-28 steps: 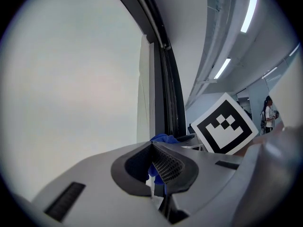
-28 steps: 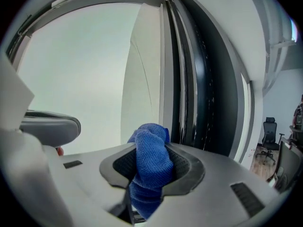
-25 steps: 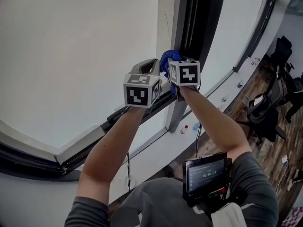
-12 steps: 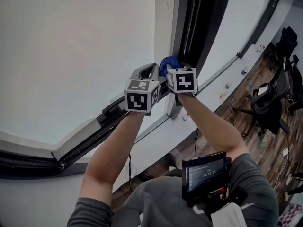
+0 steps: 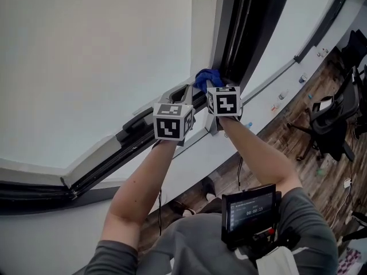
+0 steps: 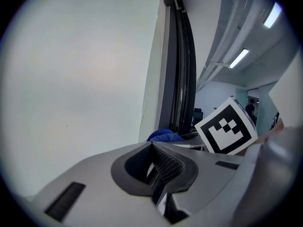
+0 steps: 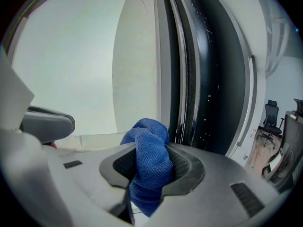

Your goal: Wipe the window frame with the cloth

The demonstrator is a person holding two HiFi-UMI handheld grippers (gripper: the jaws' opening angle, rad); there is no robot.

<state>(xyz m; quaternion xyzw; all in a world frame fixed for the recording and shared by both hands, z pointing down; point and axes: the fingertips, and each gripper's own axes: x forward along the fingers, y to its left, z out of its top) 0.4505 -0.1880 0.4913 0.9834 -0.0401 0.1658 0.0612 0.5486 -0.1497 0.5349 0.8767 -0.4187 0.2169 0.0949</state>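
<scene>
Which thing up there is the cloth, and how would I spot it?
Find the tall dark window frame running up beside the big pale pane. At its foot, the person's right tool is clamped on a bunched cloth. It is the only bright blue, fuzzy thing there; the tool and frame around it are grey or black.

From the wearer's head, one camera looks over both forearms (image 5: pixel 143 182) at the dark metal window frame (image 5: pixel 241 27). The two gripper cameras sit close behind their jaws, facing along that frame. All three views share the crumpled blue cloth (image 5: pixel 206 78).
</scene>
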